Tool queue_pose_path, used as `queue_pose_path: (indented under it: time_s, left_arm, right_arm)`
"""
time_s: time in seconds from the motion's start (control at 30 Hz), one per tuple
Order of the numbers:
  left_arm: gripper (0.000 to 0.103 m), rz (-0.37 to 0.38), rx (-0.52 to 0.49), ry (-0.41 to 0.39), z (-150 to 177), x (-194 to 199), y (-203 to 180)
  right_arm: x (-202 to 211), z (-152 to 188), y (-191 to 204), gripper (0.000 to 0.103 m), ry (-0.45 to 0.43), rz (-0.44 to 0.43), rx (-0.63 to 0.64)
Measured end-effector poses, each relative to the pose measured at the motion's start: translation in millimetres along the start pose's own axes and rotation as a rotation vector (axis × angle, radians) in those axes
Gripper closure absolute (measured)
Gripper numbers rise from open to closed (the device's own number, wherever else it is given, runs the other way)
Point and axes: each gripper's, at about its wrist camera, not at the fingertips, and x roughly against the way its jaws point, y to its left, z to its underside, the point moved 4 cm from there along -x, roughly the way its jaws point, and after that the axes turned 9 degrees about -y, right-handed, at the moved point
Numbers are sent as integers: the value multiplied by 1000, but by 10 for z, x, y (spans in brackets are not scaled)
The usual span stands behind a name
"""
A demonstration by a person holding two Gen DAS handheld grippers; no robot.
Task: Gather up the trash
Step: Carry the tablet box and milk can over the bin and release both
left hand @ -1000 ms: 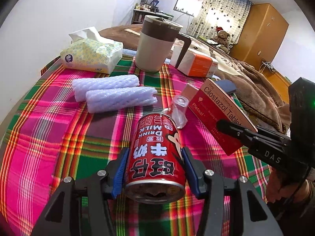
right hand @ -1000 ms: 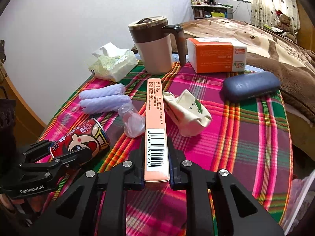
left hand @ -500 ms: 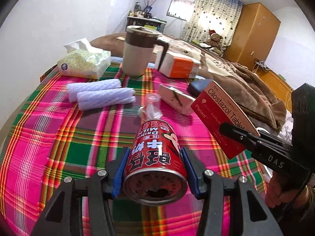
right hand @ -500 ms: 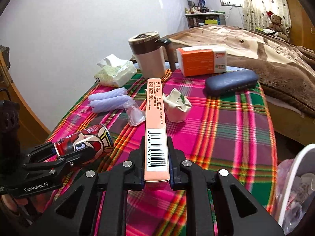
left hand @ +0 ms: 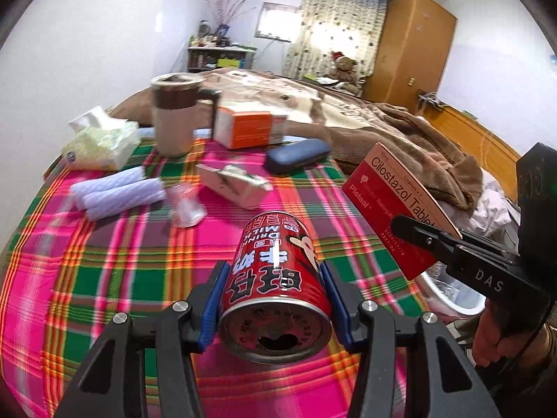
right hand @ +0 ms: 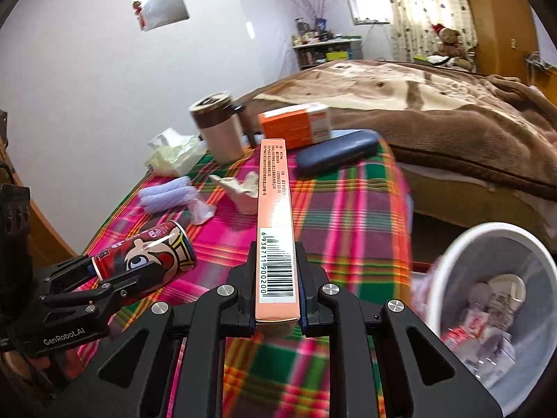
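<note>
My left gripper [left hand: 275, 271] is shut on a red milk-drink can [left hand: 275, 278] and holds it above the plaid tablecloth [left hand: 104, 278]. My right gripper [right hand: 276, 264] is shut on a flat red medicine box [right hand: 275, 223], seen edge-on with its barcode up. The box [left hand: 397, 209] and the right gripper also show at the right of the left wrist view. The can [right hand: 146, 261] and left gripper show at the left of the right wrist view. A white trash bin [right hand: 494, 306] with wrappers inside stands at the lower right, beside the table.
On the table lie a crumpled white carton [left hand: 236, 184], a clear plastic cup [left hand: 186, 205], two white foam sleeves [left hand: 118, 191], a tissue pack [left hand: 101, 142], a brown mug [left hand: 174, 118], an orange box [left hand: 247, 129] and a dark glasses case [left hand: 299, 155]. A bed stands behind.
Both grippers have risen and pulled back to the right with their loads. The table objects look farther away, and the white bin has come into the right wrist view.
</note>
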Motion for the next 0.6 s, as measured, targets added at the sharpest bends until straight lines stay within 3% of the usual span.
queue_pose_path:
  time_s: [0.6]
  left_arm:
    - [50,183,-124,5,-43,-258,-1334]
  right_arm:
    - [690,82,-1050,86,-56,223,-98]
